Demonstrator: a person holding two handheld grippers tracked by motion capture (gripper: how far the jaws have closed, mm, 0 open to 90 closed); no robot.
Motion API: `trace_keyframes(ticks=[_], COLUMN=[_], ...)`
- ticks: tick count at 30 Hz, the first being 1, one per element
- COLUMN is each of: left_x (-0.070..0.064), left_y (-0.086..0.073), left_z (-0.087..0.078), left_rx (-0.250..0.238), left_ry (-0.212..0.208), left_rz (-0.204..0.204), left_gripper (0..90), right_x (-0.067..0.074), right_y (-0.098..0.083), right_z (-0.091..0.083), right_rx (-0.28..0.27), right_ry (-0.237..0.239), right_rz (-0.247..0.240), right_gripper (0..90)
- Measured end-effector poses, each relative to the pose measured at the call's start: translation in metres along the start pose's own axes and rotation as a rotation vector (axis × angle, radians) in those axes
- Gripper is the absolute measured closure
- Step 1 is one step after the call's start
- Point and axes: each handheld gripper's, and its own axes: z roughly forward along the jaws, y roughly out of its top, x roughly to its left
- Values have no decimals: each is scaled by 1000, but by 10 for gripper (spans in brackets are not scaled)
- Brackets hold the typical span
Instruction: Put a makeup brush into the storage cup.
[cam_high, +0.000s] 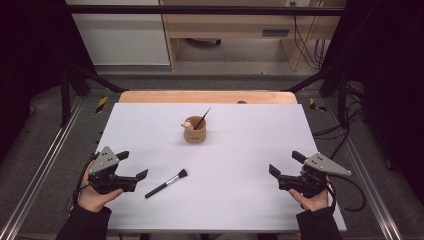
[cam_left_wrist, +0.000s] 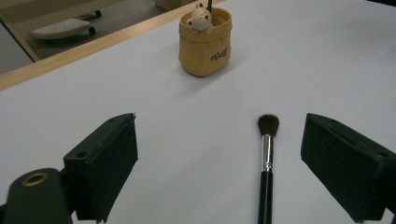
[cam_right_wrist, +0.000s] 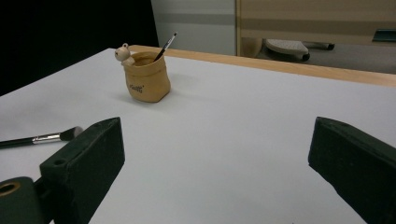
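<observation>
A: Where do the two hands sit?

B: Both rest low at the near edge of the white table (cam_high: 240, 150), forearms in dark sleeves coming in from the bottom. The left hand (cam_high: 95, 192) grips the left gripper (cam_high: 136, 165) at the near left corner, its jaws angled inward toward the table's middle. The right hand (cam_high: 312, 196) holds the right gripper (cam_high: 286, 164) at the near right corner, pointed inward and to the left

A: And the jaws?

B: Both pairs stand wide apart, nothing between the pads. In the left gripper view the black-handled makeup brush with a silver ferrule and dark bristles (cam_left_wrist: 266, 161) lies flat on the table just ahead, between the two jaws but untouched

A: Which way does it lie?

B: From above it lies slanted, bristles toward the far right, just beside the left gripper. The small tan sack-shaped holder with a little bear figure on its rim (cam_high: 195, 131) stands upright well beyond it, mid-table, with a thin dark brush (cam_high: 203, 118) leaning inside
</observation>
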Motion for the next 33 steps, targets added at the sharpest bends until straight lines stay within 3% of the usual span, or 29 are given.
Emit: trace_keyframes(ticks=[9,23,33], left_x=[-8,-20,-26], left_y=[10,18,19], left_z=[13,41,58], left_rx=[106,256,337], left_ry=[-37,-88,-116], left_rz=[71,139,160], left_gripper=[111,132,154], right_x=[0,1,2], right_y=[0,-1,-1], right_z=[0,2,2], right_rx=[3,7,14], right_ry=[1,6,7], right_rz=[4,-3,4], right_gripper=[44,44,45])
